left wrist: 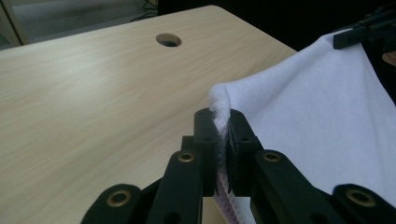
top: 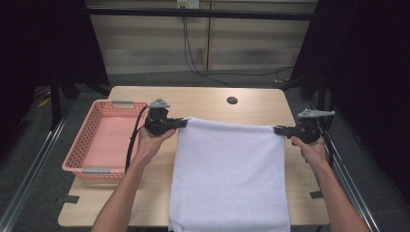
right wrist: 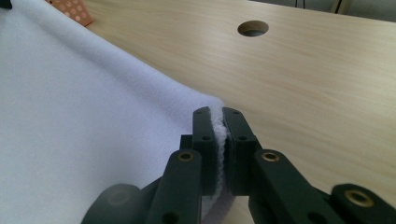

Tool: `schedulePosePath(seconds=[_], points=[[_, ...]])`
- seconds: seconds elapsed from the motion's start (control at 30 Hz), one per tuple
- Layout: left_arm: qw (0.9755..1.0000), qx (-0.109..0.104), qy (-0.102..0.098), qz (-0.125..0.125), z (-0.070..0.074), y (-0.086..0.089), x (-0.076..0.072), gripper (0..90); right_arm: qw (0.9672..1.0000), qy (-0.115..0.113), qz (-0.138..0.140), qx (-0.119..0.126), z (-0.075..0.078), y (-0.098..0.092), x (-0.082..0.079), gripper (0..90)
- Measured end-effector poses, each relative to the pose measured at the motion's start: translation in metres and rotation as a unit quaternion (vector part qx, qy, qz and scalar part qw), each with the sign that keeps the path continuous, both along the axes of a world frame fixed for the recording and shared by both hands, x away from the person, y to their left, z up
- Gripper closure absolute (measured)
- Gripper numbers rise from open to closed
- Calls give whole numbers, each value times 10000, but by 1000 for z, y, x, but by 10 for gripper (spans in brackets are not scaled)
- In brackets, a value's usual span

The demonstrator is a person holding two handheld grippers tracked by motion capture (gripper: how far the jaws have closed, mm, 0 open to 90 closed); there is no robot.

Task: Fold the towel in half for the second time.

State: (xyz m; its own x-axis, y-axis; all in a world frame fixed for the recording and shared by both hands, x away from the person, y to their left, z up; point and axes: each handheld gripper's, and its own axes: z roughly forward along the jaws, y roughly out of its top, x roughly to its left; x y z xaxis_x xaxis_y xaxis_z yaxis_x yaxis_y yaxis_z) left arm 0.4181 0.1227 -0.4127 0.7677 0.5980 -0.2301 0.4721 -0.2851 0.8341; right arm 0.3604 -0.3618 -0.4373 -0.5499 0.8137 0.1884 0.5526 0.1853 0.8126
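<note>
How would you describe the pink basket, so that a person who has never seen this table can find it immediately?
Start from the light wooden table and go to its left edge, beside the white towel that the left gripper and right gripper hold by its far corners. There stands the pink basket, a shallow rectangular one. Its perforated walls and grey handles set it apart.

A light wooden table [top: 208, 99] with rounded corners carried everything. A round cable hole [top: 232, 100] sat in its top toward one o'clock from the centre. At nine o'clock a pink perforated basket [top: 92, 140] stood on the wood, its long side running along the left edge. From the centre down to six o'clock a white towel [top: 227, 179] lay spread, its near end hanging over the front edge.
</note>
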Motion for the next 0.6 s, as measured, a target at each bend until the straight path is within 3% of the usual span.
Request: schedulePosePath(seconds=[0.2,0.27,0.37,0.5,0.57,0.6], points=[[9999,2,-75,152,7,-2,20,851,9999,43,-143,-13,11,-1,23,854],[9997,-112,-161,150,15,-1,19,851,9998,-17,-206,56,18,-4,33,854],[9995,-46,-305,71,21,-1,13,851,9996,-95,-229,157,24,-6,34,854],[9991,-199,-370,-22,22,7,0,851,9995,-231,-124,196,33,-7,22,854],[9988,-197,-434,-58,22,11,-10,851,9994,-296,-6,157,37,-5,8,854],[9987,-199,-463,-98,24,14,-21,851,9990,-384,130,171,41,-3,-9,854]])
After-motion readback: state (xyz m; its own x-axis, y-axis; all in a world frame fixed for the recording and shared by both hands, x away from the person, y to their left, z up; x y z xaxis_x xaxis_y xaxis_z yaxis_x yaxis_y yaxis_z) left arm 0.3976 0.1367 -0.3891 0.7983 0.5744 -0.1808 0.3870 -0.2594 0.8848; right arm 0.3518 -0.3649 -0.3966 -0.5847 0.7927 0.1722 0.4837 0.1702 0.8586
